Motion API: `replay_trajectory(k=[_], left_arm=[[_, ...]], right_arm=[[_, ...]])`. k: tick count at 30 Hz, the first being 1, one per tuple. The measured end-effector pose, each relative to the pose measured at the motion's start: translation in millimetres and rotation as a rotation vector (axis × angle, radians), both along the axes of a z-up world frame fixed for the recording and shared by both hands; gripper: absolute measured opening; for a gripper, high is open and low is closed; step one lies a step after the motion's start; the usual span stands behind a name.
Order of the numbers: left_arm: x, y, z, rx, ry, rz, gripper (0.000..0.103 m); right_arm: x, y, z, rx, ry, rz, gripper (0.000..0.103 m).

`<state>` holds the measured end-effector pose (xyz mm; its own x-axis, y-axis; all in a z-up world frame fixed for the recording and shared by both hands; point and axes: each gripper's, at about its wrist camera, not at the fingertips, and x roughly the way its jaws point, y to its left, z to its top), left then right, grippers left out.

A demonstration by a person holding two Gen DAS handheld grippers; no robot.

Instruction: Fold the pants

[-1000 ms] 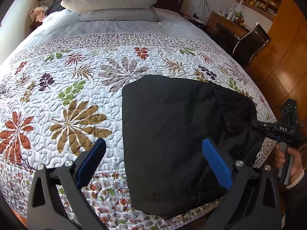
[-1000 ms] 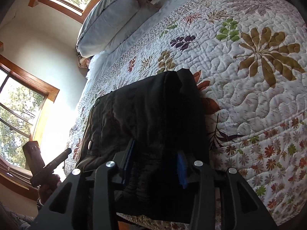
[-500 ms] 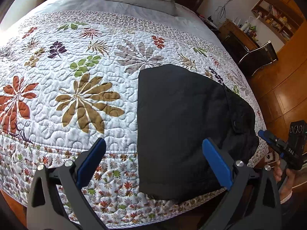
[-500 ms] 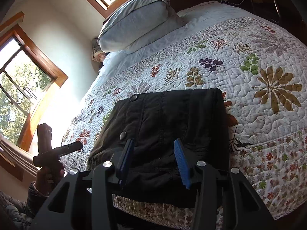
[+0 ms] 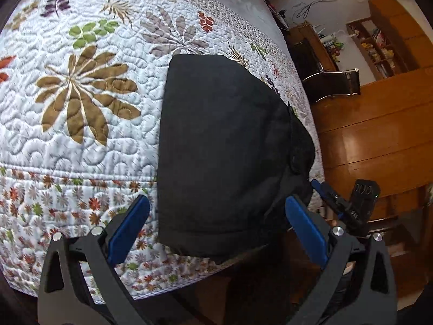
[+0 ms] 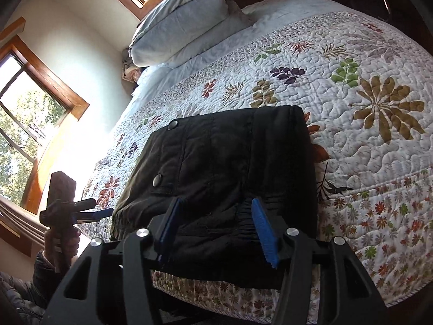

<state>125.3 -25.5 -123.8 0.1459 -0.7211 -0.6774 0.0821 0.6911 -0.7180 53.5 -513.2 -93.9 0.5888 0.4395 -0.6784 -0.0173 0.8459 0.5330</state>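
Black pants (image 5: 224,146) lie folded into a compact block on the floral quilt (image 5: 81,124), near the bed's front edge. In the right wrist view the pants (image 6: 224,178) show two metal snaps and an elastic waistband. My left gripper (image 5: 216,208) is open and empty, held back from the pants' near edge. My right gripper (image 6: 216,211) is open and empty, just off the waistband end. Each gripper shows in the other's view, the right one (image 5: 333,200) and the left one (image 6: 89,211).
Pillows (image 6: 186,24) lie at the head of the bed. A window (image 6: 24,124) is on the left wall. A wooden floor (image 5: 373,140), a chair (image 5: 333,81) and a shelf (image 5: 379,43) lie beyond the bed's right side.
My right gripper has let go of the pants' waistband end and opened, pulling back. My left gripper has drawn back and tilted down. The pants lie still.
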Motion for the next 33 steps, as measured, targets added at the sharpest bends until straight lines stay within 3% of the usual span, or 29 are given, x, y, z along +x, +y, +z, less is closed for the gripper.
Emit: replay_trajectory(k=[4,10,14,16,19,25,33], left_arm=[[8.1,14.3,-18.1,-0.014,0.1,0.055,0.1],[4.4,-1.8,-41.6,-0.018,0.168,0.011,0.1],[0.6,-21.4,-35.9,0.12,0.085,-0.012,0.1],[0.5,-30.0,-30.6,0.111,0.06,-0.023,0.1],[6.0,-44.5,-28.4,0.073,0.07,-0.039,0.1],[11.4,-74.8,-24.6,0.221,0.038,-0.061,0.1],[17.9,-109.4,-18.4,0.373,0.005,-0.068,0.1]], right_arm=[[-9.3,-12.4,8.7,0.024,-0.016,-0.017,0.058],[-17.5,-27.2,2.3,0.05,0.007,-0.058,0.059],[-18.6,-32.1,-4.4,0.057,0.027,-0.076,0.061],[-18.8,-34.0,-7.3,0.063,0.039,-0.084,0.072],[-18.6,-39.1,-11.0,0.083,0.048,-0.096,0.075],[-18.4,-51.5,-20.6,0.127,0.083,-0.114,0.094],[-9.7,-68.2,-61.1,0.264,0.219,-0.133,0.099]])
